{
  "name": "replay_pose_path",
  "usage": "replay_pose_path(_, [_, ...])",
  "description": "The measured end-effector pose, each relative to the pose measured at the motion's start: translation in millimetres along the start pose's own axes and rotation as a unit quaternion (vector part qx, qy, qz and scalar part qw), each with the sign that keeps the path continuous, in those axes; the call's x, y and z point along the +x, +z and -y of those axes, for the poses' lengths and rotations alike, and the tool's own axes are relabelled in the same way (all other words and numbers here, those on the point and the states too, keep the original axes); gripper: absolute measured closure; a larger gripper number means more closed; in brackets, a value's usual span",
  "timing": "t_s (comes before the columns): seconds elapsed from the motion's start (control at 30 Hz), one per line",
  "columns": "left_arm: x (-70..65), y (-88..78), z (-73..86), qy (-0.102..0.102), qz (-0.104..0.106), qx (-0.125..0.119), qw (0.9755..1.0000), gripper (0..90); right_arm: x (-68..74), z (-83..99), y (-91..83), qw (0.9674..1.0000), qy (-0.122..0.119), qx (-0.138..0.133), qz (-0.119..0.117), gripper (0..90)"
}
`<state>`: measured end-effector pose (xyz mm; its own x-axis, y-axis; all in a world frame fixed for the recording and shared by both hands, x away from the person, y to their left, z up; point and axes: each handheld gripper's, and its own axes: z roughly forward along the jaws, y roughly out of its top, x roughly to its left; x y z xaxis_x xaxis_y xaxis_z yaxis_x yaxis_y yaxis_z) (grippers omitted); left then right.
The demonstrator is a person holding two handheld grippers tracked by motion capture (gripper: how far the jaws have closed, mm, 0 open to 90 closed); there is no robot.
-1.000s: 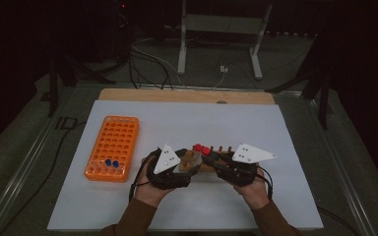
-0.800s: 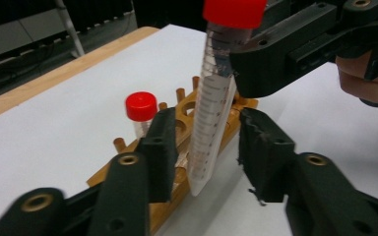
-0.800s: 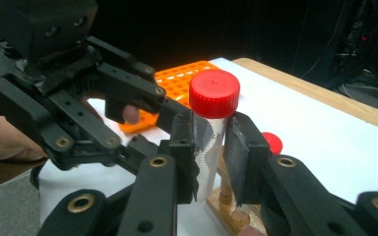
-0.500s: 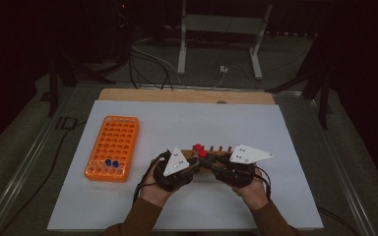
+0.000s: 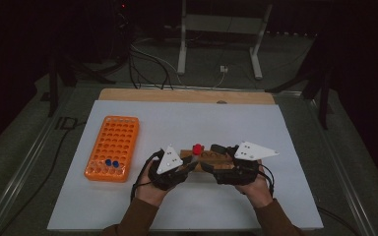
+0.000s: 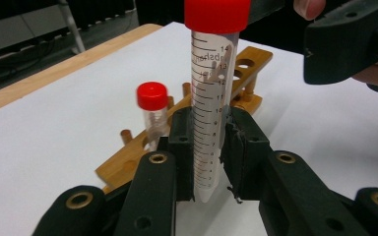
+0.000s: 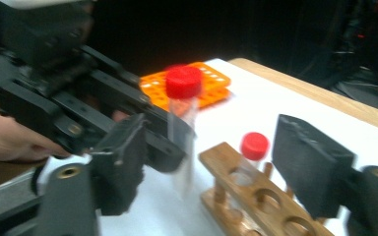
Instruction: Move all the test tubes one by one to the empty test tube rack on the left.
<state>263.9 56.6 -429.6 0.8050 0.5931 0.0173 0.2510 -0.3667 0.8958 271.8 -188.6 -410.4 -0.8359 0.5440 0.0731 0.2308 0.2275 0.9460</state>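
The left gripper clamps an upright red-capped tube just beside the wooden rack; the right gripper has its jaws spread. Judgement: a tilted tube could catch the rack's hole and slip.

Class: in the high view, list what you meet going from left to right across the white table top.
Orange tube rack → left hand-held gripper → red-capped tube → right hand-held gripper.
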Motion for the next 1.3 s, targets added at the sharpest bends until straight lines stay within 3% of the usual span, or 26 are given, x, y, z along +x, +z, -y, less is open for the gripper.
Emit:
replay_pose_path(0.17, [5.8, -6.2, -0.4, -0.010, -0.009, -0.008, 0.9999, 75.7, -7.0, 4.8, -2.6, 0.9994, 0.009, 0.009, 0.033, 17.3])
replay_pose_path(0.57, [22.9, -28.0, -0.1, -0.027, -0.023, -0.023, 0.9991, 75.7, -29.9, 23.8, -20.0, 0.9935, 0.032, 0.032, 0.104, 7.9])
replay_pose_path(0.8, [35.2, -46.9, -1.3, -0.034, -0.039, -0.036, 0.9980, 75.6, -38.0, 25.9, -29.0, 0.9927, 0.053, 0.022, 0.106, 0.0])
replay_pose_path(1.07, [54.9, -76.1, -1.4, -0.051, -0.060, -0.051, 0.9956, 75.6, -42.4, 23.2, -40.6, 0.9917, 0.054, 0.008, 0.117, 0.0])
replay_pose_path(1.3, [73.8, -103.5, 5.4, -0.060, -0.092, -0.051, 0.9926, 75.5, -44.4, 22.9, -44.5, 0.9911, 0.057, 0.001, 0.120, 0.0])
